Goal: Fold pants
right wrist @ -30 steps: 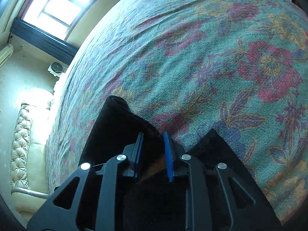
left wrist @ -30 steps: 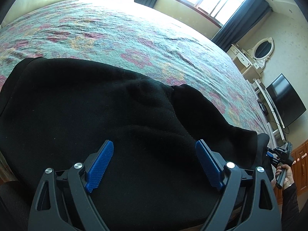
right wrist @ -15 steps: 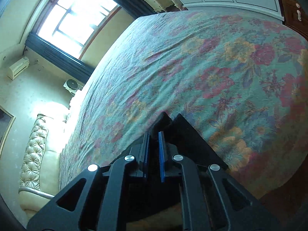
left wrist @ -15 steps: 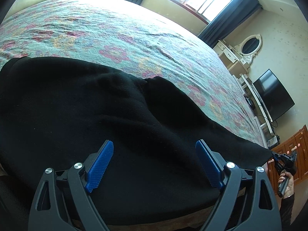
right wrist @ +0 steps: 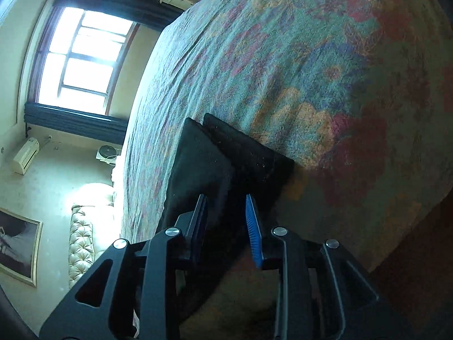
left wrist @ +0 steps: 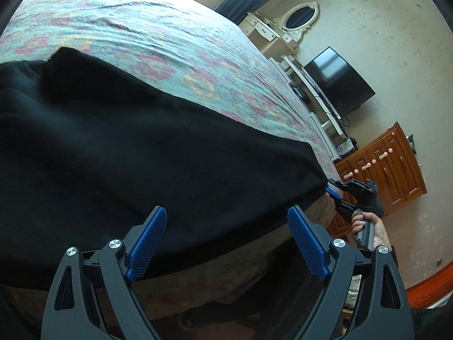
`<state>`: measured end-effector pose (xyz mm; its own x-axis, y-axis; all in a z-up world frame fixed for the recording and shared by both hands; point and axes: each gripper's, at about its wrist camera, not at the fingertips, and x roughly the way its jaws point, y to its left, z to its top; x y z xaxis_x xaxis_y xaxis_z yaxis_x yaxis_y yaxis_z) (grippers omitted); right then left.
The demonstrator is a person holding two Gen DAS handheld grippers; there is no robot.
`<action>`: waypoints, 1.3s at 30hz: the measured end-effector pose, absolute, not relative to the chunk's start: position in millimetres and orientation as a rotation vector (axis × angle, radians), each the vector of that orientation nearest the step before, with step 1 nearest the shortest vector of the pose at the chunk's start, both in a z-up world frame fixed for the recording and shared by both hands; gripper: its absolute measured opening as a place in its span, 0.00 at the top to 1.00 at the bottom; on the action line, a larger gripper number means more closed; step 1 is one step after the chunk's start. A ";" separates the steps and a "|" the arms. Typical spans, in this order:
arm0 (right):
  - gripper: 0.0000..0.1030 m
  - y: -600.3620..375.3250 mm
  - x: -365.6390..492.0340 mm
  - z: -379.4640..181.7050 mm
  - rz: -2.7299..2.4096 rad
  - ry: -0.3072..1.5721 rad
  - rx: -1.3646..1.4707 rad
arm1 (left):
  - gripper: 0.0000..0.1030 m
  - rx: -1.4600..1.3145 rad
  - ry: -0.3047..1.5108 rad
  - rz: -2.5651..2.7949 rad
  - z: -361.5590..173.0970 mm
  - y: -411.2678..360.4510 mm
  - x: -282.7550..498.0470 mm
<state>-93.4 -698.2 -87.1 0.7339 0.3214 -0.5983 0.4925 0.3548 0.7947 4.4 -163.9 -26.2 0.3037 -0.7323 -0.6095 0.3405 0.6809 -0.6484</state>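
No brand, label or writing can be read anywhere in either view. In the left wrist view, the left gripper (left wrist: 226, 240) fills the bottom of the frame, its blue-padded fingers (left wrist: 147, 243) spread wide with nothing between them, pointing down over the black pants (left wrist: 127, 141). The pants lie spread across the left and centre of the frame on a floral bedspread (left wrist: 170, 48), reaching the bed's near edge. At the lower right, a hand (left wrist: 368, 231) grips the handle of the right gripper (left wrist: 332, 191), whose tips sit at the pants' far corner. In the right wrist view, the right gripper (right wrist: 226, 221) points down from the bottom centre; its jaws are opening, with the black cloth (right wrist: 226, 155) between them but the pads (right wrist: 253, 232) no longer pressing it. A television (left wrist: 337, 82), an oval mirror (left wrist: 300, 18) and a wooden cabinet (left wrist: 396, 167) stand at the right.
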 end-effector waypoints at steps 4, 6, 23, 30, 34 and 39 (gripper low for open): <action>0.68 -681.9 -82.6 -95.0 -0.086 0.816 1.249 | 0.17 -0.615 1.139 -0.790 -47.6 -207.0 4.1; 0.60 -677.9 -80.0 -96.9 -0.093 0.804 1.257 | 0.17 -0.688 1.151 -0.754 -55.5 -219.0 5.7; 0.52 -665.9 -86.9 -98.8 -0.065 0.755 1.290 | 0.17 -1.055 1.146 -0.544 -73.2 -220.1 -10.1; 0.52 -662.0 -90.7 -105.7 -0.062 0.719 1.329 | 0.17 -1.084 1.088 -0.497 -68.6 -216.9 5.8; 0.56 -659.9 -93.1 -106.8 -0.078 0.712 1.314 | 0.26 -1.031 1.089 -0.516 -68.2 -223.2 7.6; 0.88 -659.0 -96.5 -116.8 -0.113 0.729 1.308 | 0.88 -0.977 1.195 -0.488 -86.1 -220.7 14.0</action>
<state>-96.5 -659.0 -116.8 0.7755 0.3188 -0.5450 0.4684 0.2884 0.8351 14.0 -220.7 -86.1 0.3334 -0.7679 -0.5470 -0.1659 0.5233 -0.8358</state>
